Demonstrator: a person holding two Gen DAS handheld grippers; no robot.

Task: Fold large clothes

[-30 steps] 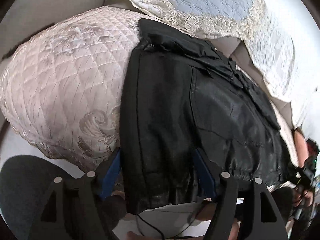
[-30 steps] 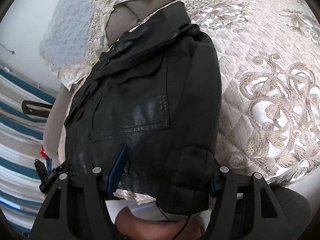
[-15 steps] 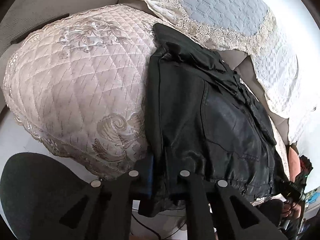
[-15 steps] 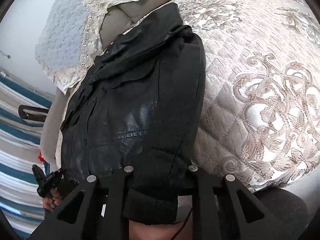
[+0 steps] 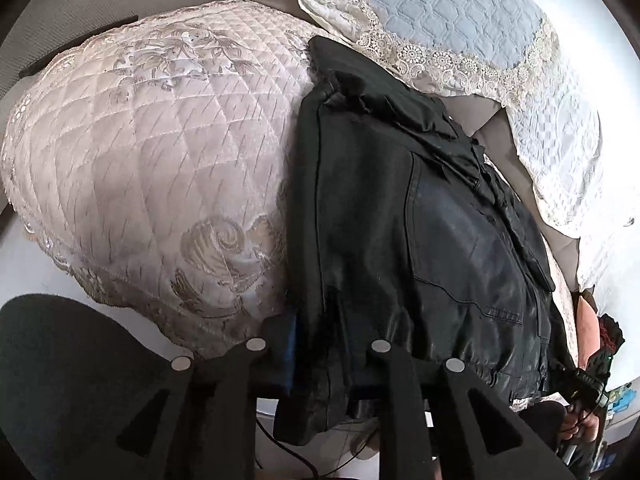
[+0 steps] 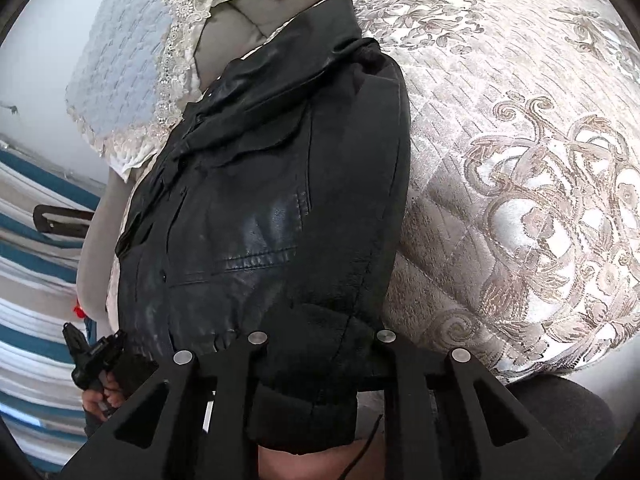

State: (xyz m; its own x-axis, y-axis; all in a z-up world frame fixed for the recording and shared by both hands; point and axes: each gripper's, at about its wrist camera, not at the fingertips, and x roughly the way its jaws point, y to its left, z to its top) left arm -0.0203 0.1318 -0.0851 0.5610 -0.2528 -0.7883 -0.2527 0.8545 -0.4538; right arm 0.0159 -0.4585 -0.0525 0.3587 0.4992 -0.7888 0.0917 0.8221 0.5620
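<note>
A black leather jacket (image 5: 420, 240) lies front up on a quilted beige sofa cover (image 5: 160, 168), collar far, hem hanging over the near edge. My left gripper (image 5: 320, 364) is shut on the jacket's hem at its left corner. In the right wrist view the same jacket (image 6: 272, 200) fills the middle. My right gripper (image 6: 320, 356) is shut on the hem and cuff at its right corner. Both sleeves are folded in over the body.
A blue-grey lace-edged cover (image 5: 460, 32) drapes the sofa back behind the jacket. The patterned cover (image 6: 540, 200) stretches to the right of the jacket. Striped fabric (image 6: 36, 248) lies at far left. The floor shows below the sofa edge.
Both grippers went from open around the hem to shut on it. The jacket's lower edge has bunched slightly between the fingers.
</note>
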